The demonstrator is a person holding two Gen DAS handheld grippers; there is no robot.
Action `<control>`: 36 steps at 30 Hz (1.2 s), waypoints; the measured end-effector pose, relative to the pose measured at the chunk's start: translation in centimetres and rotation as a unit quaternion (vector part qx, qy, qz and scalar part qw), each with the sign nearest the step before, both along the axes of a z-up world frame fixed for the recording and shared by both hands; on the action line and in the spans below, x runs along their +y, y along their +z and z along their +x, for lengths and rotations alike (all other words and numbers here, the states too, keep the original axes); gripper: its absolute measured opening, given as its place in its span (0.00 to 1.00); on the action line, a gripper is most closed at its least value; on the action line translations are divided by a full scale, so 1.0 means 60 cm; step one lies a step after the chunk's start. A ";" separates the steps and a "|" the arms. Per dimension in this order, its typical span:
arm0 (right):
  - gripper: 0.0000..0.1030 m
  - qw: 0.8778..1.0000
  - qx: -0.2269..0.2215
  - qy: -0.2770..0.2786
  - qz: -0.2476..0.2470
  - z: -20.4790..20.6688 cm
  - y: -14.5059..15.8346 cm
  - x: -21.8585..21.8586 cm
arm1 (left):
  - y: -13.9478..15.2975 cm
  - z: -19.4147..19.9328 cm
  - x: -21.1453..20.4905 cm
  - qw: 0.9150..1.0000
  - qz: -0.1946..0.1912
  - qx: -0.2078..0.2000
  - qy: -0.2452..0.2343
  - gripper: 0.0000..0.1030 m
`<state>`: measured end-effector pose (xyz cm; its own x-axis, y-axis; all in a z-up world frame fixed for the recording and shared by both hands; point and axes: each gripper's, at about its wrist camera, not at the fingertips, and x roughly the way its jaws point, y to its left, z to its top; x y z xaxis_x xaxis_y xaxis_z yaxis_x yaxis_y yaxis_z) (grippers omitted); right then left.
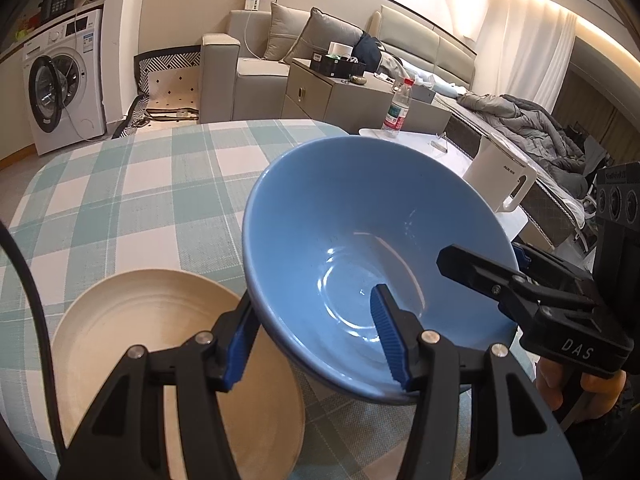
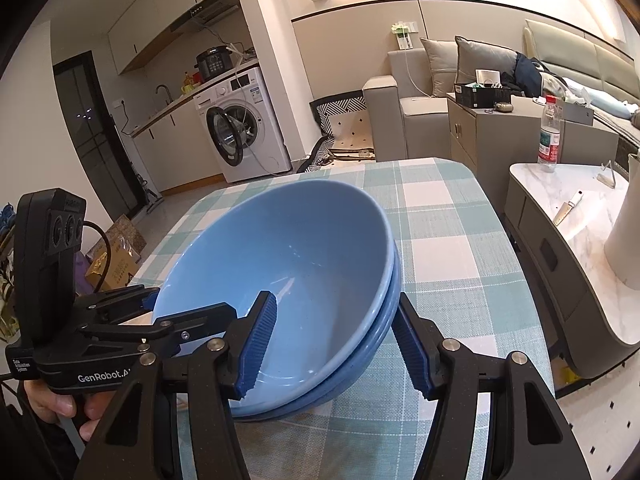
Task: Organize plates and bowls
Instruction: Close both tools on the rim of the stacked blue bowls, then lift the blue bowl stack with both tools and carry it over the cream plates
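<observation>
Two nested blue bowls (image 2: 304, 240) sit tilted over the green-checked tablecloth (image 2: 440, 216). My left gripper (image 1: 314, 296) straddles the near-left wall of the bowls (image 1: 360, 208), one pad outside and one inside, and is shut on it. My right gripper (image 2: 336, 298) clamps the opposite wall the same way, its outer pad against the lower bowl. Each gripper shows in the other's view: the right gripper (image 1: 480, 258) on the bowls' right rim, the left gripper (image 2: 192, 304) on their left rim. A beige plate (image 1: 140, 320) lies flat on the cloth just left of the bowls.
A marble side table (image 2: 560, 192) stands right of the table with a water bottle (image 2: 550, 136), a knife (image 2: 568, 208) and a white kettle (image 1: 500, 176). A person's hand (image 2: 60, 404) holds the left gripper. A sofa, cabinets and a washing machine (image 1: 60, 88) stand behind.
</observation>
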<state>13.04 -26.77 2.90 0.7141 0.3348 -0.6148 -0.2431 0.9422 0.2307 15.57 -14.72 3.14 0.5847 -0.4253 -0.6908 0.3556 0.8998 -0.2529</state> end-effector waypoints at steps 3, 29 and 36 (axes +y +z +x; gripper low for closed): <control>0.59 1.000 -0.005 0.006 -0.001 -0.002 0.007 0.008 | 0.007 -0.005 0.008 1.000 0.000 -0.005 0.005 0.53; 0.59 0.997 -0.022 0.070 0.003 -0.003 0.043 0.119 | 0.035 -0.047 0.133 0.998 -0.004 -0.027 0.062 0.53; 0.59 0.996 -0.018 0.087 0.012 0.003 0.042 0.152 | 0.038 -0.055 0.164 0.996 0.001 -0.029 0.079 0.53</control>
<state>13.24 -17.63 5.44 0.6653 0.4689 -0.5810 -0.4103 0.8798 0.2402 12.29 -4.89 5.45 0.6828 -0.3235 -0.6551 0.2232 0.9461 -0.2345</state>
